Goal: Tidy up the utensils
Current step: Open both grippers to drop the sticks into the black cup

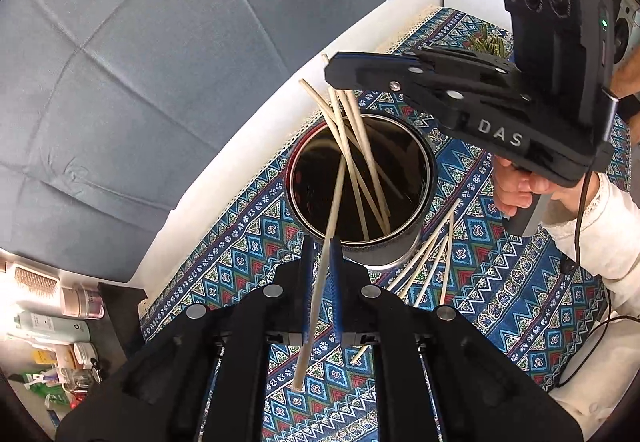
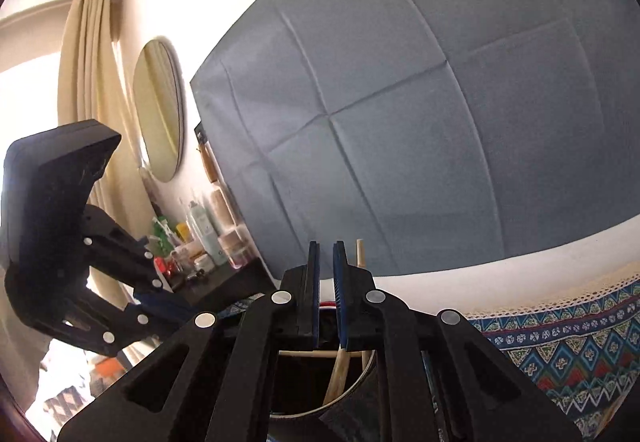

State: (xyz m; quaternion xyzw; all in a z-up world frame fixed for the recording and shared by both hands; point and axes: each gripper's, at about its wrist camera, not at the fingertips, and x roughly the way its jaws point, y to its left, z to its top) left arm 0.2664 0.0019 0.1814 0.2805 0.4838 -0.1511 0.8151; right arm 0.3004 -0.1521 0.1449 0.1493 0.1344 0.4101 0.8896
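A black round holder [image 1: 400, 246] stands on the blue patterned cloth with several pale chopsticks [image 1: 360, 169] leaning in it. My left gripper [image 1: 322, 266] points steeply down at its near rim. One chopstick [image 1: 318, 294] runs between the jaws, its far end inside the holder; the pads stand slightly apart from it. Several more chopsticks [image 1: 432, 258] lie on the cloth right of the holder. My right gripper [image 1: 331, 69] hovers level over the holder's far rim. Its fingertips [image 2: 326, 254] are almost together and empty. The holder [image 2: 360, 394] and the left gripper [image 2: 160, 300] also show in the right wrist view.
The patterned tablecloth [image 1: 500, 282] has a lace edge beside a white wall and a grey backdrop [image 1: 140, 61]. Bottles and toiletries [image 1: 60, 330] crowd a low shelf at the left. A small cactus [image 1: 488, 41] stands at the far end. A black cable [image 1: 580, 242] hangs by the person's sleeve.
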